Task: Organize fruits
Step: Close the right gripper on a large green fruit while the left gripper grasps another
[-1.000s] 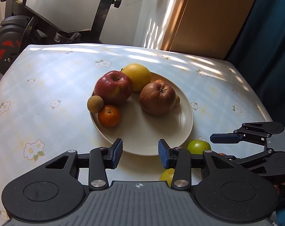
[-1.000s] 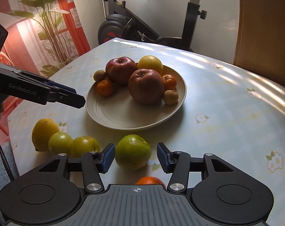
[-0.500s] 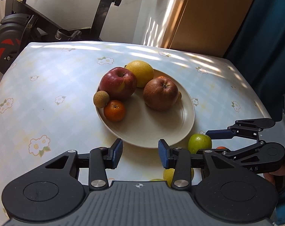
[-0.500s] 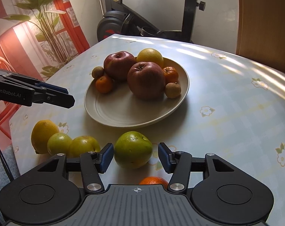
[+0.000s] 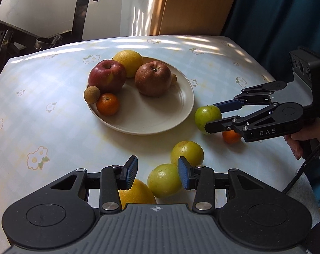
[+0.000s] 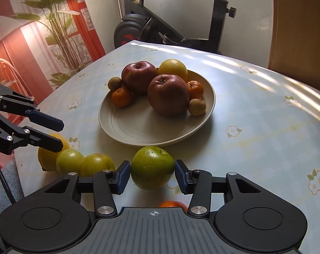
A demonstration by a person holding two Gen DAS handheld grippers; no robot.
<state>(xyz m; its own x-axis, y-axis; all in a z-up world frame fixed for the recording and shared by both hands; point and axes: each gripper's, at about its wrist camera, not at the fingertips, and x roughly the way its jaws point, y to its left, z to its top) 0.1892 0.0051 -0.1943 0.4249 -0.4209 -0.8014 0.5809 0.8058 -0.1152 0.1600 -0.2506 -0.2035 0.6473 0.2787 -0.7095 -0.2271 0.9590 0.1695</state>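
A cream plate holds two red apples, a yellow citrus, tangerines and small brown fruits. The green apple lies on the tablecloth just in front of the plate, and my right gripper is closing on it, its blue pads touching both sides. From the left wrist view the right gripper flanks that same apple. My left gripper hangs open above two yellow-green fruits and a yellow citrus, touching none. A loose tangerine lies under the right gripper.
The table has a flowered cloth, with rounded edges close on the left and near sides. An exercise bike stands beyond the far edge. A wooden door, a blue curtain and a potted plant surround it. A person's hand holds the right gripper.
My left gripper has rolled and slid sideways until the loose yellow-green fruits lie under it. The right gripper's jaws have narrowed from clear of the green apple to touching it.
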